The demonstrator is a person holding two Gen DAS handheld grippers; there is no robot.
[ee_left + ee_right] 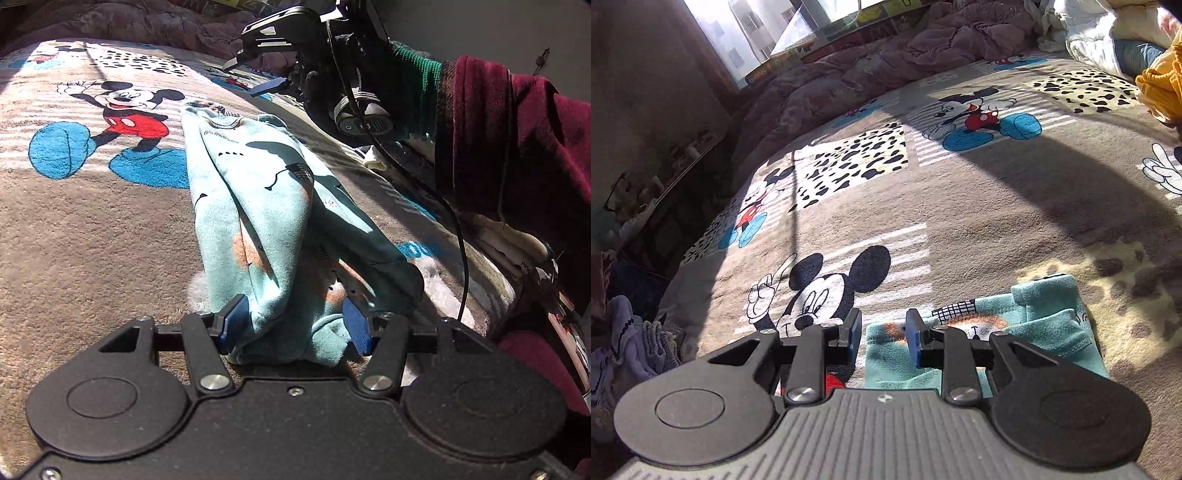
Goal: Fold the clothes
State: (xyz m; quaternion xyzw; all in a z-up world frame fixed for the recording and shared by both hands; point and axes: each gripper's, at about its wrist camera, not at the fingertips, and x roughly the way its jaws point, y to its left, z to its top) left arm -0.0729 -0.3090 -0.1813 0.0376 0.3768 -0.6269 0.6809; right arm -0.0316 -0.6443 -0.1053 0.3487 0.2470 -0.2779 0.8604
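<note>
A light teal fleece garment (266, 206) with orange prints lies lengthwise on the cartoon-mouse blanket (74, 229). In the left wrist view its near end is bunched up between the blue pads (236, 321), and my left gripper (295, 325) is shut on that bunch. My right gripper (251, 75) hovers above the garment's far end, its fingers apart. In the right wrist view the right gripper (882, 334) stands open just over the edge of the teal garment (1034, 325), with nothing pinched between its pads (854, 330).
A person's maroon sleeve (517, 147) holds the right gripper. A rumpled mauve quilt (886, 62) lies at the bed's back. A yellow garment (1160, 92) and white bedding (1100, 33) sit at the far right. Pale purple laundry (631, 332) lies off the bed's left edge.
</note>
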